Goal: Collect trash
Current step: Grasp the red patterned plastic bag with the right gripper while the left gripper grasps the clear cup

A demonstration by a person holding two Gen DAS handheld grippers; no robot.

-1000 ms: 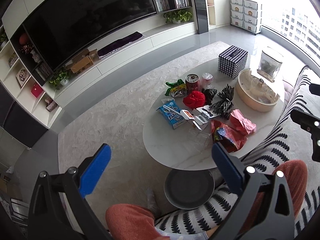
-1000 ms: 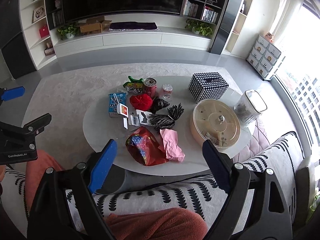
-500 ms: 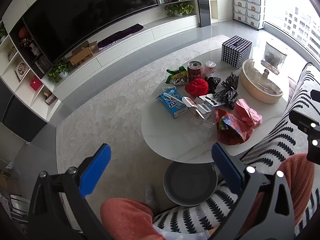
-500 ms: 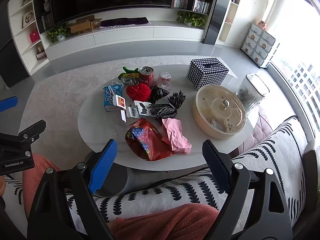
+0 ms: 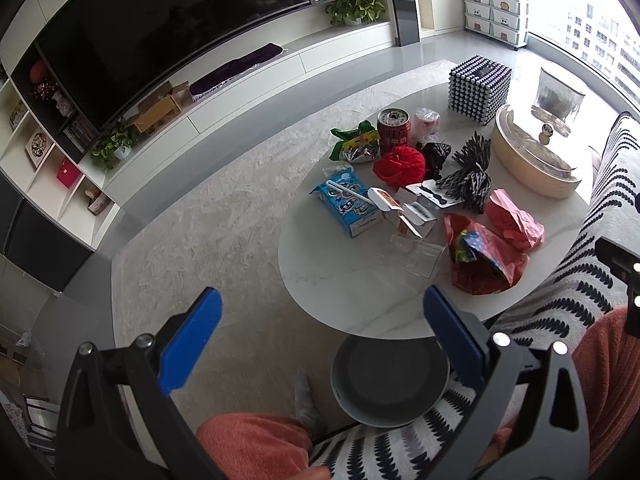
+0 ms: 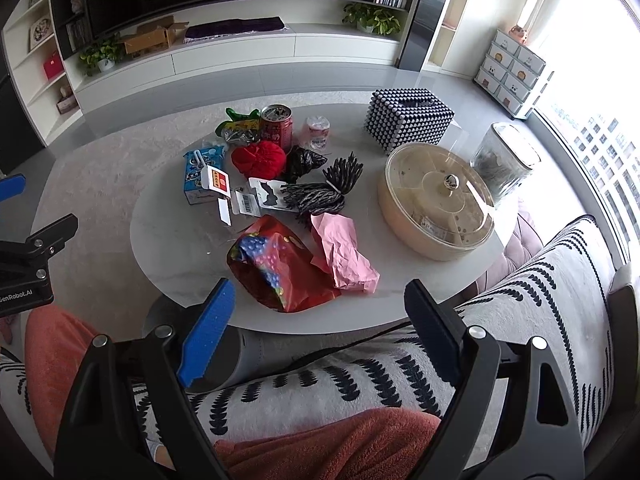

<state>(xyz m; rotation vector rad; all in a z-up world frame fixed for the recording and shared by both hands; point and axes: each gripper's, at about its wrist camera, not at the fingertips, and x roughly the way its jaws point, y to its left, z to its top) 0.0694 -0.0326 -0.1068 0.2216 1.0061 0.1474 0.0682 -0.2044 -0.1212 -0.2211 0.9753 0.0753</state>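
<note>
Trash lies on a round white table (image 6: 180, 256): a red foil bag (image 6: 280, 272), crumpled pink paper (image 6: 344, 252), a red can (image 6: 276, 126), a blue snack box (image 6: 198, 176), a red crumpled ball (image 6: 259, 159), a green wrapper (image 6: 236, 124), black-and-white shreds (image 6: 324, 188) and small cards (image 6: 248, 200). The same items show in the left wrist view, with the red bag (image 5: 484, 260) nearest. My left gripper (image 5: 320, 336) is open and empty, short of the table's near edge. My right gripper (image 6: 316, 324) is open and empty, just short of the red bag.
A studded tissue box (image 6: 408, 118), a round lidded tray (image 6: 436, 208) and a clear jar (image 6: 504, 164) stand on the table's right side. A grey bin (image 5: 390, 380) sits under the table's near edge. A patterned sofa (image 6: 520, 300) is on the right.
Both grippers have moved closer to the table, so the trash looks larger and nearer. Both stay open and empty.
</note>
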